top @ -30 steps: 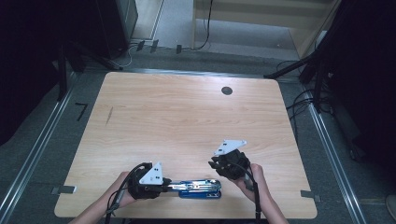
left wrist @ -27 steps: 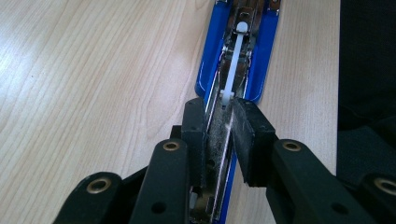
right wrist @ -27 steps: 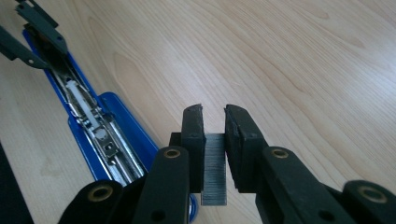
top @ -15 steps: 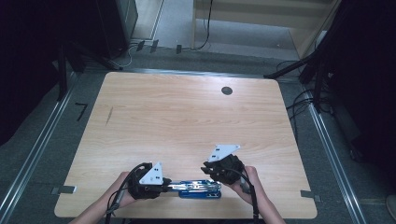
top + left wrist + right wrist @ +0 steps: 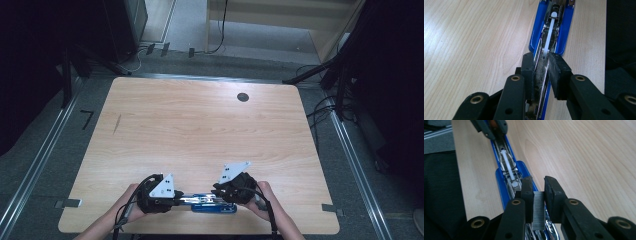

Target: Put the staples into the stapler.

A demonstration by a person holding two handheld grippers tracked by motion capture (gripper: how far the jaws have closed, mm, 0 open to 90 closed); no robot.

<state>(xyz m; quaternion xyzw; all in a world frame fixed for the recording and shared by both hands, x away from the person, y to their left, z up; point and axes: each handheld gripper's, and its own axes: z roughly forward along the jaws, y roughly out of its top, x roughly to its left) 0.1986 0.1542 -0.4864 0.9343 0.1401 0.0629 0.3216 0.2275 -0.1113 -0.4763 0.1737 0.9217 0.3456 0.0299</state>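
Soft, even light from overhead falls on the table [image 5: 200, 130] in the high view, while the floor and corners around it sink into near black. Both gripper views are bright but soft: the black jaws close to the lens blur, and the far wood grain fades out of focus.

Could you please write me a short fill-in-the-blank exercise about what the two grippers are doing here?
1. The opened stapler has a ____ plastic body.
2. The right gripper holds a strip of ____ between its pads.
3. The left gripper is clamped on the stapler's ____ magazine.
4. The stapler lies near the table's ____ edge.

Missing words: blue; staples; metal; near
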